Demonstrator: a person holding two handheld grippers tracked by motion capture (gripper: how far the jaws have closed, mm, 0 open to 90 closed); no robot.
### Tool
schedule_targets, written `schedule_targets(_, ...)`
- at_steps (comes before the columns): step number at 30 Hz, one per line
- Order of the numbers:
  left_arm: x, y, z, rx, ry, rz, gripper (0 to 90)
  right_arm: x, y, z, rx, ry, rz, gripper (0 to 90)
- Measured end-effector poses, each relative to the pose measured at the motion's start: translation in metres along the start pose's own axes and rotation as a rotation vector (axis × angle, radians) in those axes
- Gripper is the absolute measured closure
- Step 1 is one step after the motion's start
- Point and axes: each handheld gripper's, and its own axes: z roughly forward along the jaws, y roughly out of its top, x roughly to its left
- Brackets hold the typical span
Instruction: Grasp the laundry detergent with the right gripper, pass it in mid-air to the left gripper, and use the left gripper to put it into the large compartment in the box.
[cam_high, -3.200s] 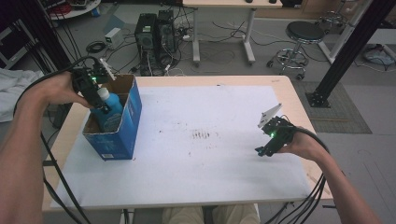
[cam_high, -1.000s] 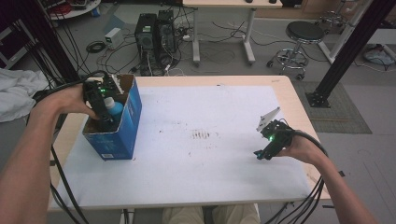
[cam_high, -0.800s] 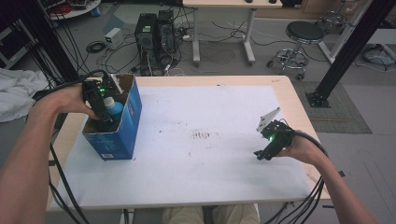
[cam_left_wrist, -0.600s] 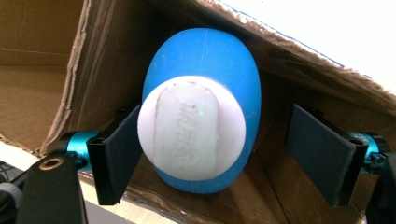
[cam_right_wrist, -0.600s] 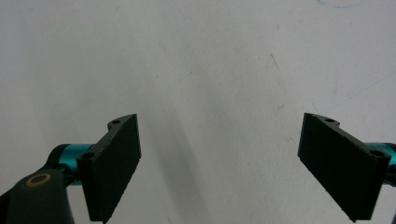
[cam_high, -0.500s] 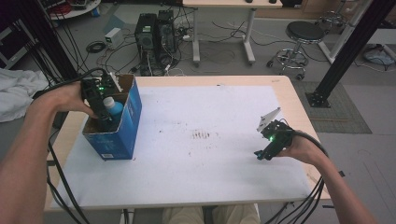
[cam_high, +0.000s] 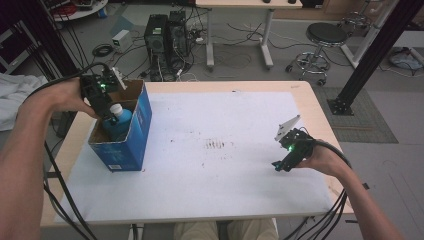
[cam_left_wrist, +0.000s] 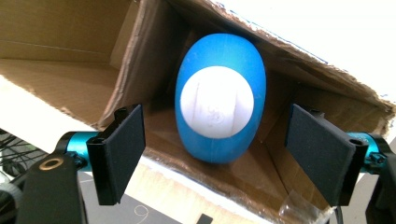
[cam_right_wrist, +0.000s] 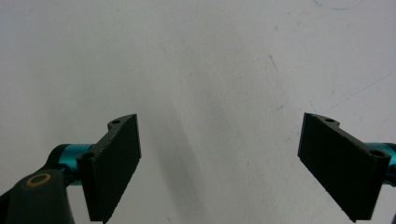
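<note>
A blue bottle (cam_high: 120, 123) with a white cap stands upright inside the blue cardboard box (cam_high: 136, 131) at the table's left side. My left gripper (cam_high: 107, 110) hangs just above the box, open; its jaws have just been opening. In the left gripper view the bottle (cam_left_wrist: 219, 53) sits below and between the spread pads (cam_left_wrist: 122, 150) of that gripper (cam_left_wrist: 217, 133), which touch nothing. My right gripper (cam_high: 279, 166) rests low over the white table surface (cam_high: 225, 170) at the right. In its own view this gripper (cam_right_wrist: 219, 140) stands open with nothing between the pads.
The box's open top has brown flaps (cam_left_wrist: 65, 42) folded outward. Faint marks (cam_high: 215, 145) dot the middle of the white sheet. Beyond the far edge are computer towers (cam_high: 165, 35), a stool (cam_high: 325, 37) and cables on the floor.
The left gripper's jaws have spread off the bottle and the hand has lifted slightly. The bottle stays in the box. The right hand has not moved.
</note>
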Motion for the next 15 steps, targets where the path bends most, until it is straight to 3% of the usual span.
schedule_targets(9,-0.001,0.005,-0.022,-0.006,0.031,0.002,20.5,0.000,0.000,-0.001,-0.003,-0.002,0.001,12.4)
schedule_targets(15,-0.005,0.014,-0.046,-0.020,0.059,0.025,20.5,-0.001,0.000,-0.002,-0.002,-0.004,-0.002,12.4)
